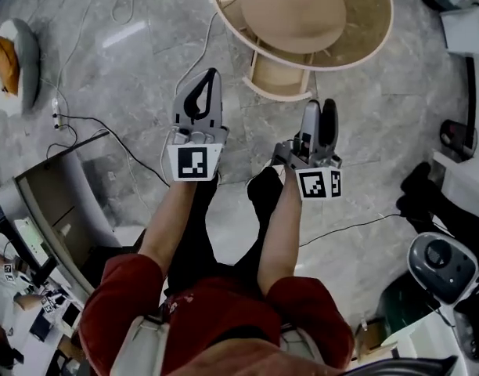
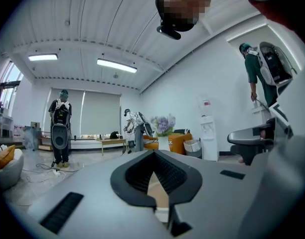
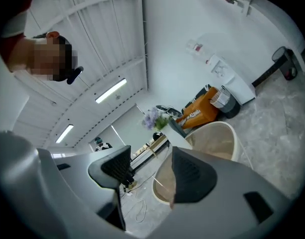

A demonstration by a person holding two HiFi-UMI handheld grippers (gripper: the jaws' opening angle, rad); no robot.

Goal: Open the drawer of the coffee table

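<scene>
The round beige coffee table (image 1: pixel 357 45) stands on the marble floor ahead of me, and its curved drawer (image 1: pixel 279 81) sticks out from under the top toward me. Both grippers are held level, high above the floor and apart from the table. My left gripper (image 1: pixel 211 75) is shut, its black pads meeting at the tips with nothing between them (image 2: pixel 153 153). My right gripper (image 1: pixel 321 106) is rolled onto its side and open, with nothing in it. In the right gripper view the table (image 3: pixel 217 133) shows past the spread jaws (image 3: pixel 151 156).
A white cushion with an orange thing (image 1: pixel 12 61) lies at the left, with cables (image 1: pixel 91 120) trailing across the floor. A grey box-like unit (image 1: pixel 59 202) is at the lower left, a round grey device (image 1: pixel 443 265) at the lower right. Other people (image 2: pixel 60 128) stand far off.
</scene>
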